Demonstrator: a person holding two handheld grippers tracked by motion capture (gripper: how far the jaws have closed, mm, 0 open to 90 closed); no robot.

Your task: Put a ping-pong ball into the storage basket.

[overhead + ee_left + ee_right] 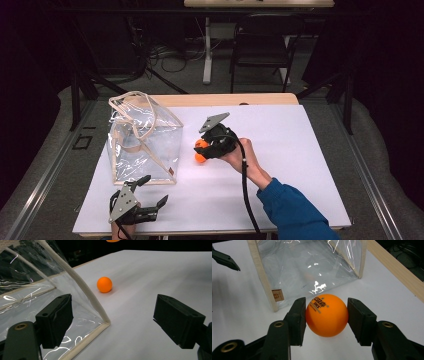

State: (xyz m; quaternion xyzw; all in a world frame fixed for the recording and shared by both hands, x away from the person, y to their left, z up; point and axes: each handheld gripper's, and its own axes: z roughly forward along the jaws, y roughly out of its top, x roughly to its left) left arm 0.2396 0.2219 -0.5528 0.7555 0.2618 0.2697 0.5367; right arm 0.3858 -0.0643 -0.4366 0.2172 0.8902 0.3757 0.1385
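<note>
The worktop [300,150] carried a white sheet, with a clear bag [142,140] standing upright on its left half, mouth up, handles [132,107] flopped over the rim. The right hand-held gripper [201,150] sat just right of the bag, closed on an orange ball [201,143]; its own view showed both pads pressed flat on opposite sides of that ball [327,315], printed mark facing the camera. A second ball [200,158] lay on the sheet directly beneath, free and just clear of the bag's lower right corner. The left hand-held gripper [150,197] rested near the front edge, below the bag, jaws spread wide and holding nothing. Key relation: the held ball lay to the right of the bag at roughly mid-wall height, so the bag's mouth stood up and to the left of it; judged that the ball would need lifting over the rim before release. The right hand was plainly the nearer to the mouth; the left was well placed to steady the bag's front corner. The left gripper view gave the loose ball [104,284] on bare sheet beyond the bag's trimmed edge [85,290], a gap the high view crowded together. The right gripper view gave the bag's label [278,295] and the pad contact.
</note>
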